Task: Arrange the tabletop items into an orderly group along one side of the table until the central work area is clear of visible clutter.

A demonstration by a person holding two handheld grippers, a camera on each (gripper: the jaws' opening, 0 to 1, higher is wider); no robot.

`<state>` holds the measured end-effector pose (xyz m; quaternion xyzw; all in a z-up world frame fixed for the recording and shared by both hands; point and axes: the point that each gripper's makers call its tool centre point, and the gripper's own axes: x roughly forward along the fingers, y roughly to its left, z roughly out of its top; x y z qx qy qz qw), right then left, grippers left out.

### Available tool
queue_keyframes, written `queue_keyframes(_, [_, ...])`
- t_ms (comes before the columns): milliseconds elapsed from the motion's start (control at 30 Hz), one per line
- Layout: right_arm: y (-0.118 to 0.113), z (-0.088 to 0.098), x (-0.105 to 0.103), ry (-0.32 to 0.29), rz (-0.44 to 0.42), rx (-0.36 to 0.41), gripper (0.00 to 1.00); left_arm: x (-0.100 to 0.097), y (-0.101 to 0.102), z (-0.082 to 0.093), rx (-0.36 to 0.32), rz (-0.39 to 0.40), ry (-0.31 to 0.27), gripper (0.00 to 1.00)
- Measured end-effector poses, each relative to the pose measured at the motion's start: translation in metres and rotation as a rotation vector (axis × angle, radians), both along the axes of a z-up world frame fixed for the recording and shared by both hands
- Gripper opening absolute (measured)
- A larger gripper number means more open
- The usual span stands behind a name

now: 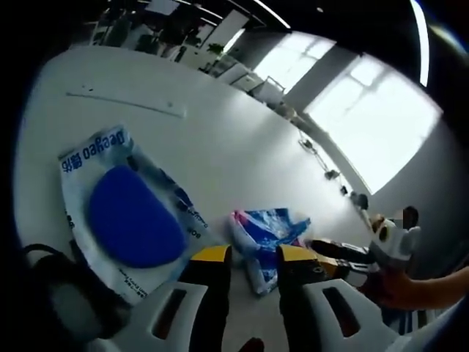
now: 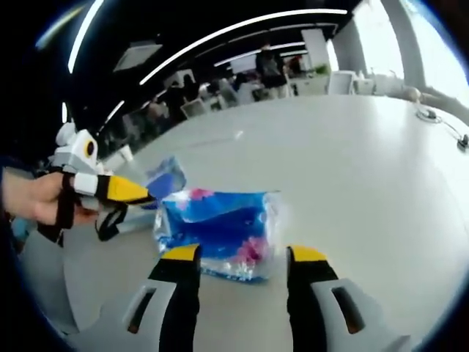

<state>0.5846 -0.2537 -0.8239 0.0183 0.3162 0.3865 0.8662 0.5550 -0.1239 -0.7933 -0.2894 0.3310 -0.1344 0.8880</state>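
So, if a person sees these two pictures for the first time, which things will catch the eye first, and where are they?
In the left gripper view, a clear packet holding a dark blue half-round pad lies on the white table, left of the open left gripper. In the right gripper view, a shiny blue and pink packet lies just ahead of the open right gripper. The left gripper, held in a hand, comes in from the left edge.
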Motion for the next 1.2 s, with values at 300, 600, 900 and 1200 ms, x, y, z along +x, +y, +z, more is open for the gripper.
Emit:
queue_keyframes(300, [0.001,0.006,-0.001,-0.014,0.006,-0.006,0.46,-0.007,0.006,0.004,0.037,-0.018,-0.007,0.27])
queue_keyframes(600, [0.000,0.013,-0.003,-0.024,0.005,-0.008,0.48,-0.017,0.013,0.008,0.147,-0.070,-0.025,0.46])
queue_keyframes(900, [0.003,0.018,-0.006,-0.027,0.001,-0.010,0.48,-0.031,0.025,0.011,0.190,-0.085,-0.022,0.51])
queue_keyframes(1200, [0.011,0.022,-0.016,-0.026,0.004,-0.012,0.48,-0.051,0.047,0.011,0.188,-0.057,-0.005,0.51])
